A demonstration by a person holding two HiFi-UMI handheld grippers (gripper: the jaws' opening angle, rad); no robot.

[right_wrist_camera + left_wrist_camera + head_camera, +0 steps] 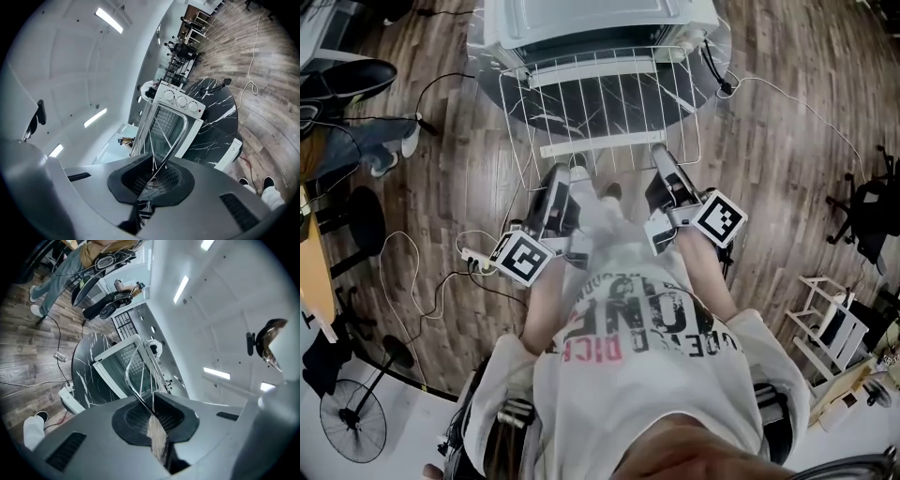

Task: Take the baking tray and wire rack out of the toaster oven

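In the head view the wire rack (600,98) is out in front of the white toaster oven (591,23) and roughly level over the oven's dropped door. My left gripper (574,173) is shut on the rack's near rim at its left end, and my right gripper (660,159) is shut on the same rim at its right end. The left gripper view has the rack (140,366) edge-on, running from the closed left gripper (152,414) towards the oven (115,364). In the right gripper view the rack (159,126) leaves the right gripper (152,176) towards the oven (180,105). No baking tray is visible.
The oven stands on a round black marble table (520,112). A power strip (473,258) and loose cables lie on the wooden floor at the left. A floor fan (352,422) is at the lower left, a black chair (872,211) and a white stand (830,323) at the right.
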